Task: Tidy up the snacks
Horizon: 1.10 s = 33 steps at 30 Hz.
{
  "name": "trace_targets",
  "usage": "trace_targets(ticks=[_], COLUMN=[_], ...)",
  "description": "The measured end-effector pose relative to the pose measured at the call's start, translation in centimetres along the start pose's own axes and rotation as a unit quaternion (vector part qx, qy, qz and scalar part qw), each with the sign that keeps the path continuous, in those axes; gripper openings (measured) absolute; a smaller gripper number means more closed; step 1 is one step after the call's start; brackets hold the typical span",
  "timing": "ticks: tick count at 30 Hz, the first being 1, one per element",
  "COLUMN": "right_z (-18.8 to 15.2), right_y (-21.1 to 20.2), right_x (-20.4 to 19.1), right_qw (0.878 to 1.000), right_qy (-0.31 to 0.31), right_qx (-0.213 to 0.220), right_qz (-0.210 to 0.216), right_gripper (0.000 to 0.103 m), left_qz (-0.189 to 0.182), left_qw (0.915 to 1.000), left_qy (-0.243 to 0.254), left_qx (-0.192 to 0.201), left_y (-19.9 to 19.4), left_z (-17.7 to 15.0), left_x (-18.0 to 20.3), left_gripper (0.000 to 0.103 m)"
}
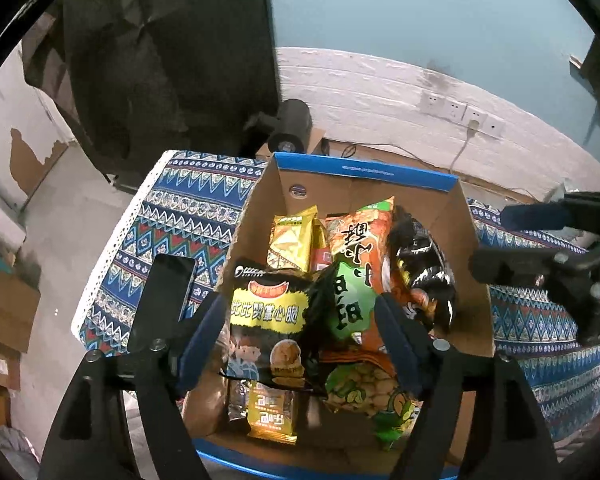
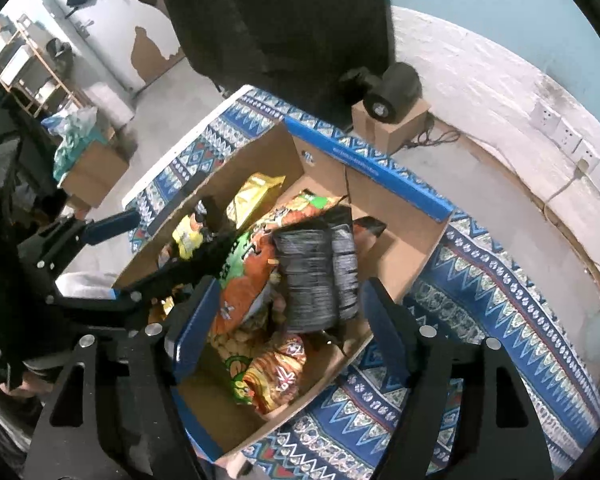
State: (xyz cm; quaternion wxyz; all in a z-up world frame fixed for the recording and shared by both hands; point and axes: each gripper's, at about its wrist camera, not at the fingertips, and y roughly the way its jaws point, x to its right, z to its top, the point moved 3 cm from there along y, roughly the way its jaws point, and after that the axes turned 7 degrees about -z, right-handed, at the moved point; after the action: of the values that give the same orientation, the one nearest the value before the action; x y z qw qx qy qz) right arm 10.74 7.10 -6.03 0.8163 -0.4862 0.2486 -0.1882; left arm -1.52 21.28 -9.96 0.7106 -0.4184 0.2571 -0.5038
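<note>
A cardboard box with a blue rim (image 1: 364, 171) (image 2: 384, 172) stands on a patterned blue cloth and holds several snack bags. My left gripper (image 1: 300, 340) hovers over its near-left part, open, its pads apart from the black-and-yellow snack bag (image 1: 268, 320) lying between them on the pile. An orange-and-green bag (image 1: 360, 264) (image 2: 244, 276) leans in the middle. My right gripper (image 2: 288, 320) is open too, straddling a black striped bag (image 2: 316, 276) (image 1: 424, 268) without pressing it. Each gripper shows at the edge of the other's view: right gripper (image 1: 512, 240), left gripper (image 2: 160, 240).
The cloth-covered table (image 1: 160, 216) (image 2: 480, 300) ends near a concrete floor on the left. A black camera sits on a small carton (image 2: 392, 92) behind the box. A wall with sockets (image 1: 460, 114) runs behind. Cartons and a shelf (image 2: 28, 68) stand on the floor to the left.
</note>
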Motion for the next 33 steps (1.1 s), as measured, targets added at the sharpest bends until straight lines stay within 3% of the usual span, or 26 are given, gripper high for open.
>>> trace_targets(ticks=[10, 13, 26, 33], right_z=[-1.3, -1.9, -4.3, -5.2], right_y=[-4.4, -5.6, -10.1, -11.0], right_x=[1.2, 1.7, 3.0, 2.4], right_qw=[0.999, 0.998, 0.995, 0.995], right_qy=[0.017, 0.026, 0.058, 0.042], right_qx=[0.029, 0.037, 0.063, 0.068], right_qz=[-0.043, -0.043, -0.046, -0.052], right_gripper=[0.075, 0.076, 0.076, 0.076], left_qz=[0.002, 0.004, 0.004, 0.011], left_qw=[0.9995, 0.9988, 0.9960, 0.9951], left_qy=[0.026, 0.040, 0.061, 0.070], left_qx=[0.017, 0.029, 0.065, 0.070], left_y=[-3.5, -5.0, -10.3, -11.6], left_z=[0.8, 1.1, 0.8, 0.0], left_x=[2.5, 3.6, 7.0, 7.9], left_gripper=[0.081, 0.090, 0.095, 0.095])
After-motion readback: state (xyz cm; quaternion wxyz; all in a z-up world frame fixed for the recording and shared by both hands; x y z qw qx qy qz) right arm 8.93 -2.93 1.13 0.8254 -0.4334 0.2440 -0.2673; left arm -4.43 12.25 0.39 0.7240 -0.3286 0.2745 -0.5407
